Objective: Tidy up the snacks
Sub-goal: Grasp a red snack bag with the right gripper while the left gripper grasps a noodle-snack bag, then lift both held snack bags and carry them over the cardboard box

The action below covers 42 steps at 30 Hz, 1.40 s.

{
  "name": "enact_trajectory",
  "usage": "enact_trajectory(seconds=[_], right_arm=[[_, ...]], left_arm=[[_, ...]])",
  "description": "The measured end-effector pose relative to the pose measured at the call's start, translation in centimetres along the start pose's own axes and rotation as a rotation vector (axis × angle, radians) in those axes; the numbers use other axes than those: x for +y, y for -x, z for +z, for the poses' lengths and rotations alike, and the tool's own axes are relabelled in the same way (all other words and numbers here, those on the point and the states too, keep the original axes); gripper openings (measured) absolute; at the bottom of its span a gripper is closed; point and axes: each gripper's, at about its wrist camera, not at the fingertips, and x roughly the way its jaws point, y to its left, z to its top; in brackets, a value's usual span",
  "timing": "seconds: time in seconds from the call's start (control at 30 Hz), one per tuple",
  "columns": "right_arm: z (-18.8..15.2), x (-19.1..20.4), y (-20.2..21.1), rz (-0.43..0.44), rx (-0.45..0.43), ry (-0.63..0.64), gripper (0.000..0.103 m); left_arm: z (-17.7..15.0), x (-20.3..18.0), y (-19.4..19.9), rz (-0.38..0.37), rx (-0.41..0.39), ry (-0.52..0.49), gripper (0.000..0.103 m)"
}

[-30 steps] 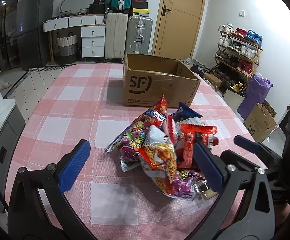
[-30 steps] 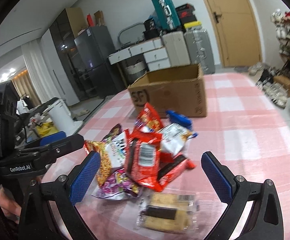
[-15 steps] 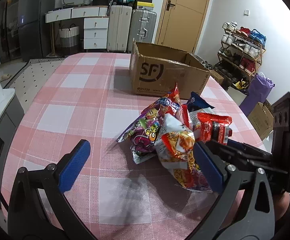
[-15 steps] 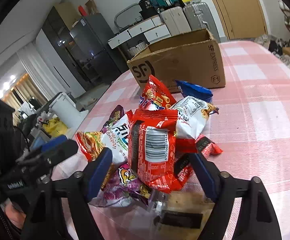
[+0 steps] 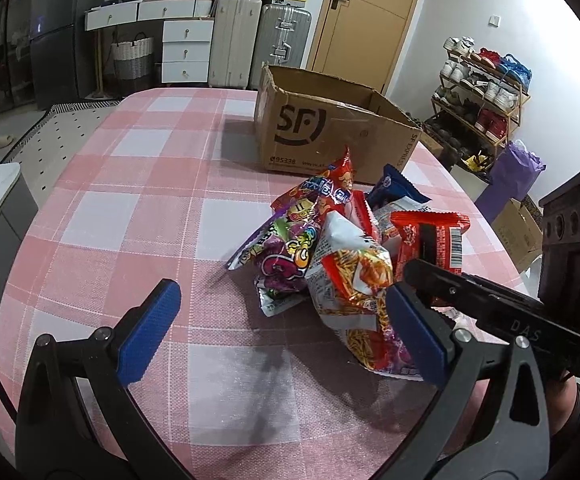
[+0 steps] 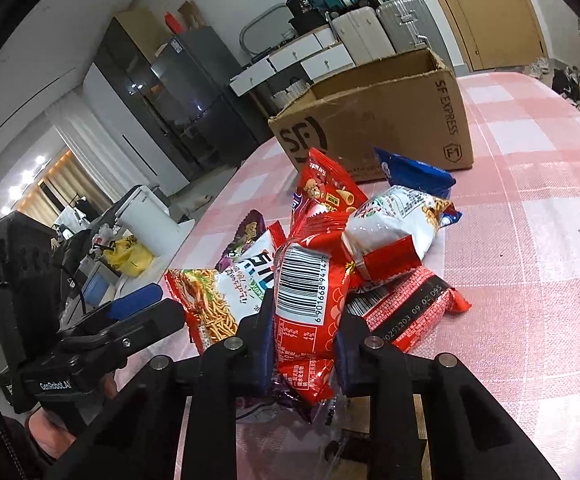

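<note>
On the table with the checked cloth [image 5: 137, 216] I see the pile of snack packets [image 5: 342, 252] lying in front of the open cardboard box [image 5: 330, 136], which stands behind it and a little apart. My left gripper [image 5: 285, 332] hangs before the pile with the packets just beside its right finger, and my right gripper [image 6: 304, 344] is at the pile's right side, with the packet with the barcode [image 6: 306, 300] standing between its fingers. Behind the table, the suitcases [image 5: 261, 44] stand by the far wall, with the shoe rack [image 5: 482, 92] to the right of the box.
</note>
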Motion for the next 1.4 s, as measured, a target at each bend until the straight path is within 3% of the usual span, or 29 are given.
enact_trajectory(seconds=[0.43, 1.17, 1.23, 1.33, 1.37, 1.4], right_arm=[[-0.4, 0.0, 3.2, 0.021, -0.052, 0.009, 0.023], [-0.9, -1.8, 6.2, 0.009, -0.104, -0.015, 0.024], [-0.9, -1.9, 6.1, 0.009, -0.101, -0.016, 0.024], [-0.9, -2.2, 6.0, 0.011, -0.098, -0.021, 0.024], [-1.0, -2.3, 6.0, 0.01, -0.097, -0.022, 0.024], [-1.0, -2.3, 6.0, 0.007, -0.097, -0.025, 0.024]], left_arm=[[0.3, -1.0, -1.4, -0.05, 0.067, 0.02, 0.102], [1.3, -3.5, -4.9, -0.017, 0.117, -0.015, 0.101], [1.3, -3.5, -5.1, -0.029, 0.121, -0.011, 0.097], [1.2, -3.2, -5.5, -0.061, 0.143, 0.006, 0.078], [1.1, -2.9, -5.8, -0.075, 0.16, 0.017, 0.058], [1.1, -2.6, -5.9, -0.105, 0.168, 0.037, 0.049]])
